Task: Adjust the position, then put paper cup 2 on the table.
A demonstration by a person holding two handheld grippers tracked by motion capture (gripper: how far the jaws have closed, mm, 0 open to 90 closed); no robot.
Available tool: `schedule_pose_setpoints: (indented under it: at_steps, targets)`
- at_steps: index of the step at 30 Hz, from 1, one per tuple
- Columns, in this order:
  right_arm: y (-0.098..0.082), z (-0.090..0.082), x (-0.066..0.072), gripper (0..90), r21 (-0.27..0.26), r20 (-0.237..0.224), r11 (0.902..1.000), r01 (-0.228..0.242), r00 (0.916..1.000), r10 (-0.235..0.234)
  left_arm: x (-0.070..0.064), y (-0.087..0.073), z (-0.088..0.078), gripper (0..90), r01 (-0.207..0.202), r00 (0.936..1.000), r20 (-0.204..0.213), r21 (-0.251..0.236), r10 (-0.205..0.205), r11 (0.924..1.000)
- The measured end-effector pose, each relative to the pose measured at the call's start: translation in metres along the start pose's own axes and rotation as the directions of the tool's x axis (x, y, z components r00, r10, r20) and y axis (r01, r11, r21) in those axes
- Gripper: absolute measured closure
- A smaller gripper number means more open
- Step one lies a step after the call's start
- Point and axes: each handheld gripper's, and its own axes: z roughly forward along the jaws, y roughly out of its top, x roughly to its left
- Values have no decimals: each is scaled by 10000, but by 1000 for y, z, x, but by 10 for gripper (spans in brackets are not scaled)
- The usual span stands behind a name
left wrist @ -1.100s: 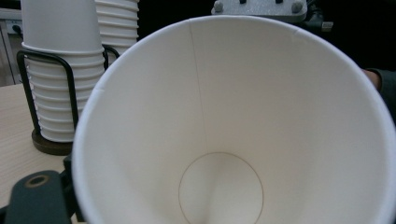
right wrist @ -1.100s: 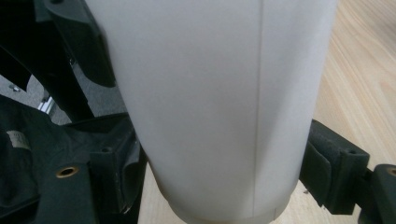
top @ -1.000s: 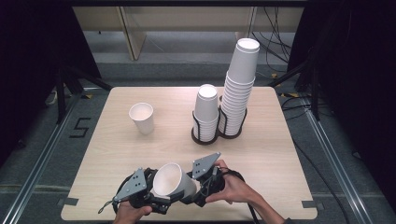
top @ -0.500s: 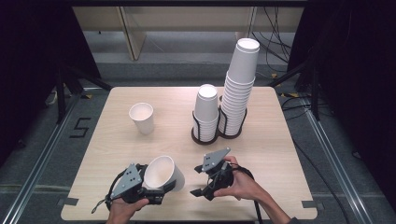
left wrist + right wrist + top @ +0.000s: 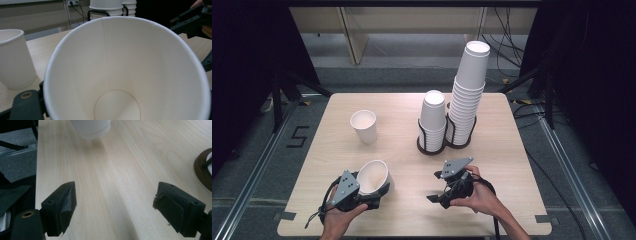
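Observation:
My left gripper point(image 5: 373, 190) is shut on a white paper cup point(image 5: 373, 176), held tilted with its mouth facing up and toward the camera near the table's front left. The left gripper view looks straight into that cup point(image 5: 120, 75). My right gripper point(image 5: 435, 186) hovers to its right, low over the table. It is open, with only bare wood between its jaws point(image 5: 120, 207). A second white cup point(image 5: 363, 126) stands upright at the left middle, and its base point(image 5: 91, 127) appears ahead of the right jaws.
A black double cup holder point(image 5: 427, 147) stands at the table's middle back. It carries a short stack of cups point(image 5: 433, 117) and a tall leaning stack point(image 5: 468, 92). The wooden table point(image 5: 512, 165) has dark floor and cables around it.
The two grippers have moved apart. The right one has come off the cup and shifted right. The left one has carried the cup slightly left.

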Motion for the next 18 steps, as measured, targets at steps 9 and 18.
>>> schedule_pose_setpoints:
  at_steps: [9,18]
  targets:
    - [-3,-2,1,179,-47,112,10000,-85,9999,86,11,-3,-2,166,237,9970,-734,107,-228,9997]
    - [-6,-1,-1,178,46,157,9999,-150,9998,149,24,-5,-1,164,302,9929,-1151,84,-291,9995]
